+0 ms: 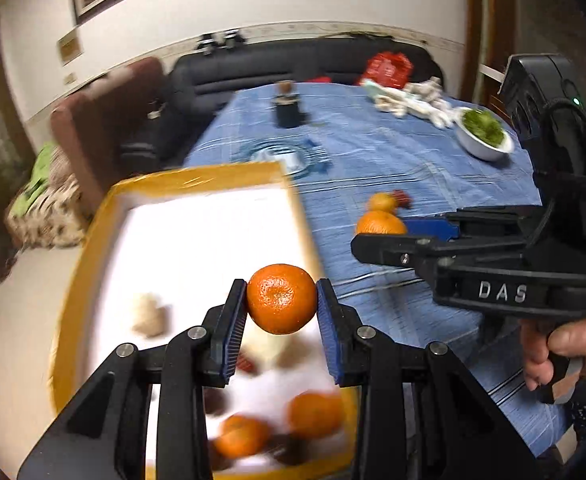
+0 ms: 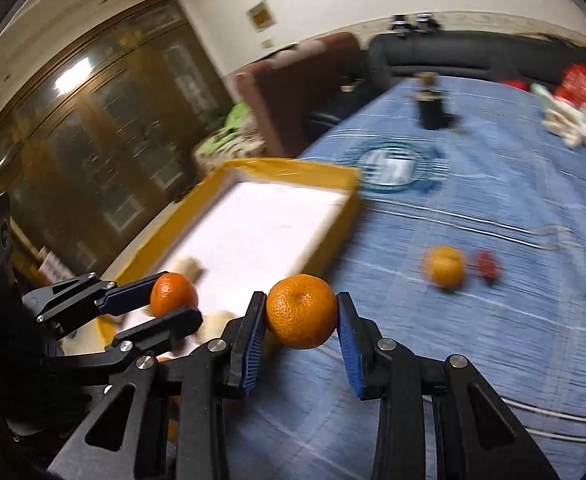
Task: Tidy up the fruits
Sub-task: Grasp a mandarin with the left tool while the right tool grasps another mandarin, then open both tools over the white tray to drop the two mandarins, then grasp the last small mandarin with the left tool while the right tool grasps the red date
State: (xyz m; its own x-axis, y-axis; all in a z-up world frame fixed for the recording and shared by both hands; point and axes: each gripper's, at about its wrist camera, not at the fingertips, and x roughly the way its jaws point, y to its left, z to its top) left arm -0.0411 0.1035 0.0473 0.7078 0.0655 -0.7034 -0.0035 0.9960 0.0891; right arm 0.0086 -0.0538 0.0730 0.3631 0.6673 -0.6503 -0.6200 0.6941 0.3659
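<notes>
Presently the left gripper [image 1: 281, 305] is clamped on a tangerine [image 1: 281, 298] over the yellow-rimmed tray [image 1: 197, 184]. The right gripper [image 2: 301, 317] pinches another tangerine [image 2: 301, 311] above the blue tablecloth [image 2: 473, 320], right of the tray; blurred fruit, probably oranges, lies in the tray's near end.

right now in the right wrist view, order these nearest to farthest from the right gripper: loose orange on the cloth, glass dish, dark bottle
From the right gripper, which is shut on an orange:
1. Loose orange, on the blue cloth, ahead and to the right.
2. Glass dish, mid-table, beside the yellow tray's far corner.
3. Dark bottle, at the far end of the table.
</notes>
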